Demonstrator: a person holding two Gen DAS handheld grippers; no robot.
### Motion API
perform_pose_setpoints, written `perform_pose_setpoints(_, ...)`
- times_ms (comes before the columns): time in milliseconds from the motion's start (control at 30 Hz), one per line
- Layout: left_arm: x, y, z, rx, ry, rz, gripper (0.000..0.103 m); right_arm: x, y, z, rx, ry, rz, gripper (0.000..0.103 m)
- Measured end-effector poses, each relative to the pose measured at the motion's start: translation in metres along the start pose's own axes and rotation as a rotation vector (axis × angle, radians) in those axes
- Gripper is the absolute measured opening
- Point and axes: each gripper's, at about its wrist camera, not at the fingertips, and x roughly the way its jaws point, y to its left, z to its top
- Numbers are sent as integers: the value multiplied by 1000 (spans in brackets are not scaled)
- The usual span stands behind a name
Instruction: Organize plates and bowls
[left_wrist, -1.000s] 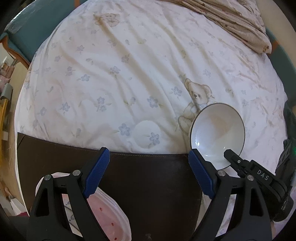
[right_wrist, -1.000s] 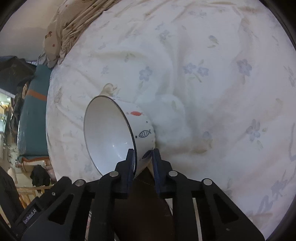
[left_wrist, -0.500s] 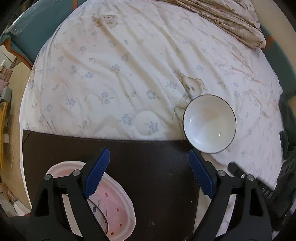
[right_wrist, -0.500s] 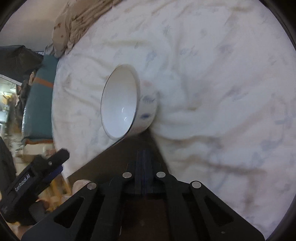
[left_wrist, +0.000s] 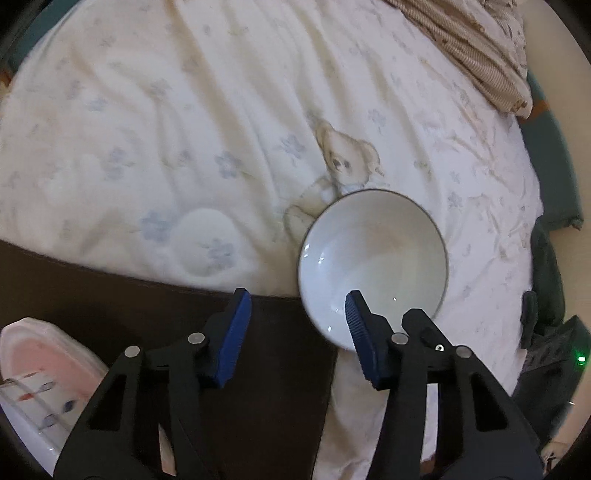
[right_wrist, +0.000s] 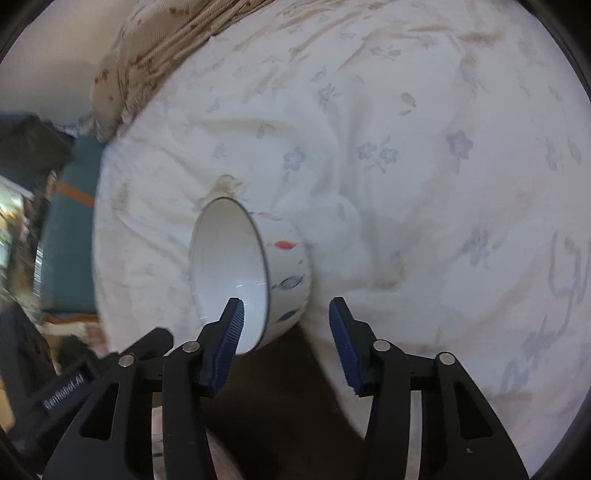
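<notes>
A white bowl (left_wrist: 373, 266) with a dark rim and small fish painted on its outside (right_wrist: 284, 266) lies tilted on the bear-print quilt (left_wrist: 221, 110), by the brown board. My left gripper (left_wrist: 297, 317) is closing. The bowl's near rim is between its blue pads, and the right pad (left_wrist: 356, 325) hangs over the inside without pressing. My right gripper (right_wrist: 286, 325) is opening. The bowl's lower wall sits between its pads, and neither pad grips it.
A pink plate (left_wrist: 40, 354) holding a white fish-pattern dish (left_wrist: 26, 410) sits at lower left beyond the dark brown board (left_wrist: 129, 291). A striped beige blanket (left_wrist: 472, 55) lies at the far corner. The left gripper's black body (right_wrist: 62, 391) shows in the right wrist view.
The right gripper let go of the bowl's rim, drew back and then spread its jaws. The left gripper came down toward the bowl, and its jaws narrowed around the near rim.
</notes>
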Motion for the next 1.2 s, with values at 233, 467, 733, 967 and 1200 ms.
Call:
perform_pose_setpoints(233, 32, -13, 3, 78, -6, 49, 25, 11, -22, 9, 39, -2, -62, 29)
perform_pose_setpoints(467, 21, -29, 4, 157, -19, 55, 7, 15, -29, 9, 64, 18, 2, 11)
perform_pose_setpoints(733, -15, -30, -11, 207, -45, 89, 9, 2, -12, 2, -11, -21, -16, 10)
perform_pose_setpoints(967, -70, -21, -35, 237, -114, 88, 10, -27, 9, -19, -65, -47, 27, 9)
perform_pose_setpoints(1200, -129, 1, -68, 254, -176, 67, 10, -71, 35, -48, -165, -69, 103, 10)
